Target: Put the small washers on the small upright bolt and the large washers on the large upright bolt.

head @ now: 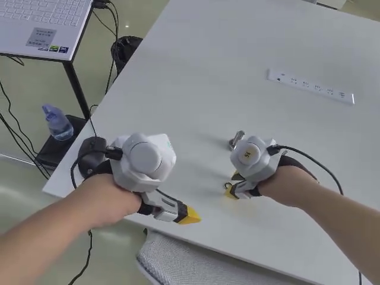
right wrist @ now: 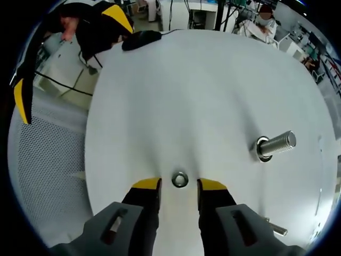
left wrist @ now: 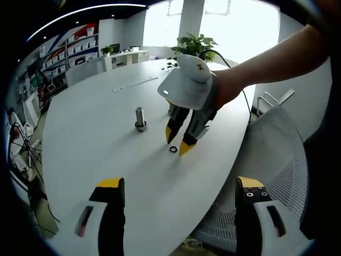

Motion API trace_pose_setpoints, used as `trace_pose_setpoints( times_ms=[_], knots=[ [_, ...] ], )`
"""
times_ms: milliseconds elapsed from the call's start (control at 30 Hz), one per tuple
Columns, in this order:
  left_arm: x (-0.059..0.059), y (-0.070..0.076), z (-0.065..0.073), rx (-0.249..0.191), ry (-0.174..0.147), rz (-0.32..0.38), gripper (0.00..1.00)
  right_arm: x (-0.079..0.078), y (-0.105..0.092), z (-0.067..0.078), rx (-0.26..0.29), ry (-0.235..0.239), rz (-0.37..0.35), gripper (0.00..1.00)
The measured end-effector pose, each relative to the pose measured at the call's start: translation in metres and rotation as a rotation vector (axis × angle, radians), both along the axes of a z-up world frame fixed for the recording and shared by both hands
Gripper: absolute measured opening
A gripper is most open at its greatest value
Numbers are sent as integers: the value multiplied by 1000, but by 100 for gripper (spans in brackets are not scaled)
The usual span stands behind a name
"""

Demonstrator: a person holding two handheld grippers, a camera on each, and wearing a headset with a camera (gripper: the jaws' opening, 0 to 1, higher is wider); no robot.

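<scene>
A small metal washer (right wrist: 180, 180) lies flat on the white table (head: 208, 71), between the fingertips of my right gripper (right wrist: 179, 184). That gripper is open, its tips on or just above the table and apart from the washer. In the left gripper view the same washer (left wrist: 173, 149) sits under the right gripper (left wrist: 178, 143). An upright bolt (right wrist: 274, 145) with a ring at its base stands just beyond; it is also in the head view (head: 237, 139). A thinner bolt (right wrist: 276, 229) shows at the right gripper view's edge. My left gripper (left wrist: 180, 184) hangs open over the near table edge (head: 185, 215).
A white power strip (head: 310, 86) lies at the far right of the table. A black mouse (right wrist: 141, 38) rests near the table's left corner. Off the table are a laptop (head: 41, 24) on a stand, a water bottle (head: 57, 122) and a mesh chair (head: 178, 261).
</scene>
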State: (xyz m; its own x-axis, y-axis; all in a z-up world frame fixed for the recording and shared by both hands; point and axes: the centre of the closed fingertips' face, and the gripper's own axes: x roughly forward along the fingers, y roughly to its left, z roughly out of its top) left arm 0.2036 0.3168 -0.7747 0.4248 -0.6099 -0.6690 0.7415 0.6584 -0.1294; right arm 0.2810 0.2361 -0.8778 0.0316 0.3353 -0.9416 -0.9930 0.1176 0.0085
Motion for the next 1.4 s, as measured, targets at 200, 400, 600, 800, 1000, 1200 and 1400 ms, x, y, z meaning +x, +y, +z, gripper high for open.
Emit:
trace_pose_setpoints(
  times_ms=[200, 400, 600, 800, 1000, 1200, 1400],
  knots=[
    [-2, -2, -1, 6, 2, -9, 85, 0, -1, 0, -12, -21, 29, 27],
    [0, 0, 1, 2, -2, 2, 84, 0, -1, 0, -8, -22, 30, 25],
    [-3, 2, -3, 0, 4, 11, 84, 1, -2, -1, -33, -27, 55, 20],
    [-4, 3, -5, 2, 9, 14, 83, 2, -1, -1, -52, -27, 65, 16],
    [-3, 5, -5, 3, 8, 16, 83, 1, -1, -2, -86, -29, 91, 14],
    [-3, 5, -6, 9, 12, 13, 82, -1, -1, -1, -122, -38, 132, 14],
    [-3, 7, -5, 7, 11, 18, 81, 1, -2, -3, -83, -14, 115, 13]
  ],
)
